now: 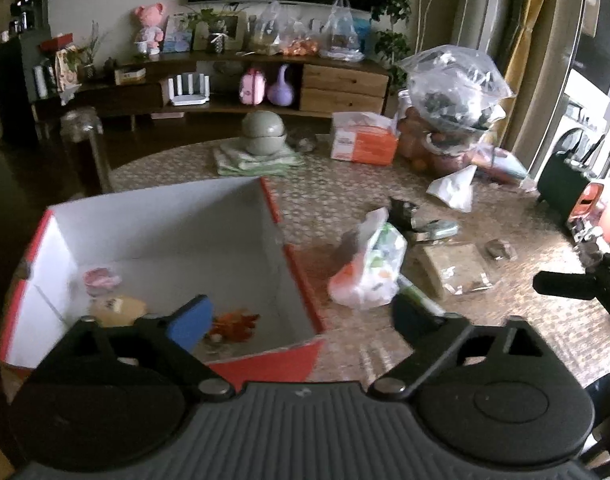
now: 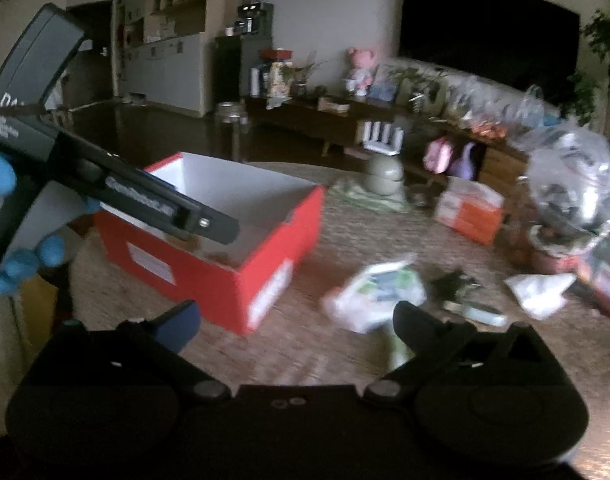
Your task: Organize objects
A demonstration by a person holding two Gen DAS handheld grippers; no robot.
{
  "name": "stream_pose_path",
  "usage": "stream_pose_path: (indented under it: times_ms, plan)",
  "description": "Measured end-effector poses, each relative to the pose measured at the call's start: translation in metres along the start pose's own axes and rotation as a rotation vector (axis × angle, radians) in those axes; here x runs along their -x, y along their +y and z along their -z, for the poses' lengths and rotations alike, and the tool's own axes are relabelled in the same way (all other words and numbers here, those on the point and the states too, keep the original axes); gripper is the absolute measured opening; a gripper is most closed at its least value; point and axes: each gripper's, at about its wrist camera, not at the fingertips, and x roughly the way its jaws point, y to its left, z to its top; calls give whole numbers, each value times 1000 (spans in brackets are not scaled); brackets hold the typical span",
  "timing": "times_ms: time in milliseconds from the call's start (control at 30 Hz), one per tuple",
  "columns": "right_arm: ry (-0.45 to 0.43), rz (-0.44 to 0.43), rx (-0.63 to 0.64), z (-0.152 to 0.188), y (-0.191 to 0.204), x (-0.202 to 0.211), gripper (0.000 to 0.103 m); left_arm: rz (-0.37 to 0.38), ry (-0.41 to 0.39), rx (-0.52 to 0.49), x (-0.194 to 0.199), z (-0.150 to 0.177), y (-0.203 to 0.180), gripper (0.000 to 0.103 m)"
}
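A red cardboard box [image 1: 301, 276] with a white inside stands on the patterned table at the left; it holds a pink item [image 1: 101, 280], a yellowish packet [image 1: 121, 308] and an orange leaf-like piece [image 1: 235, 322]. My left gripper [image 1: 301, 316] is open over the box's near right corner, with nothing between its fingers. A white plastic bag [image 1: 369, 268] of packets lies just right of the box. In the right wrist view my right gripper [image 2: 299, 322] is open and empty, between the box [image 2: 241, 280] and the bag [image 2: 377, 288]. One finger of the left gripper [image 2: 209, 224] reaches over the box.
Stacked green bowls [image 1: 263, 136] on folded cloth, an orange-white tissue box [image 1: 363, 142] and a big clear bag [image 1: 453, 92] sit at the table's far side. Small dark items [image 1: 405, 212], a flat packet [image 1: 457, 268] and a black appliance [image 1: 561, 184] lie to the right.
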Motion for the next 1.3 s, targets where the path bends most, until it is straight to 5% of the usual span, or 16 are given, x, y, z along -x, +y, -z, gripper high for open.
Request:
stream_pose_path:
  times_ms: [567,800,1100,1300]
  plan:
    - [62,176,-174,67,-111,21,103,50,-4,-81,-53,-2,-70,103]
    - [91,230,-212,83,-151,16,103,4,37,-111,-97,-20,-89,103]
    - [145,280,-295,103,-201,-17,103,-61,97,-178,-157,-36,-102,103]
    - [166,327,-379,108,-241,-48,100,-76,141,-132,-193,-42,-91,103]
